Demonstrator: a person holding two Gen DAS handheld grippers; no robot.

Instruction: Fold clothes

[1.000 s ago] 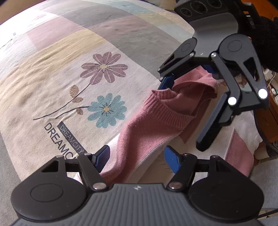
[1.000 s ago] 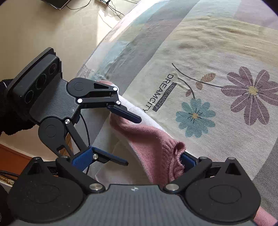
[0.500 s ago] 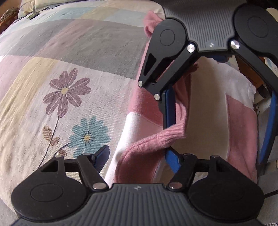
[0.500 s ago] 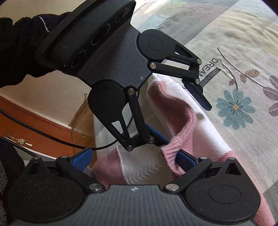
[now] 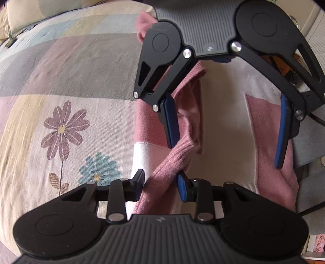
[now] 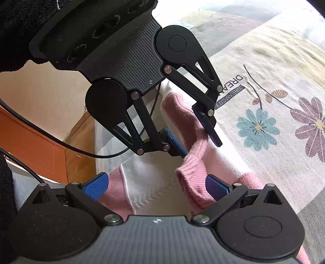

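A pink and white knit sweater (image 5: pixel 223 113) lies along the edge of a floral bedspread (image 5: pixel 61 91). Its pink sleeve (image 5: pixel 172 162) runs up from the body and passes between my left gripper's fingers. My left gripper (image 5: pixel 161 182) is shut on that sleeve near the ribbed cuff. Opposite it, my right gripper (image 5: pixel 226 156) hangs wide open over the sweater's white middle. In the right wrist view, the left gripper (image 6: pixel 201 150) pinches the sleeve (image 6: pixel 193 166), and my right gripper (image 6: pixel 155 178) is open, its right finger beside the cuff. The sweater (image 6: pixel 142 195) spreads below.
The bedspread (image 6: pixel 274 81) fills the right side, printed with flowers and lettering. Past the bed edge stand wooden furniture (image 6: pixel 40 146) and a beige floor. A black cable (image 6: pixel 61 142) trails from the left gripper. A person's black sleeve (image 6: pixel 16 30) is behind it. A pillow (image 5: pixel 20 12) lies far left.
Both grippers swung over the sweater and now face each other closely. The left gripper's jaws narrowed onto the pink sleeve. The right gripper stayed wide open.
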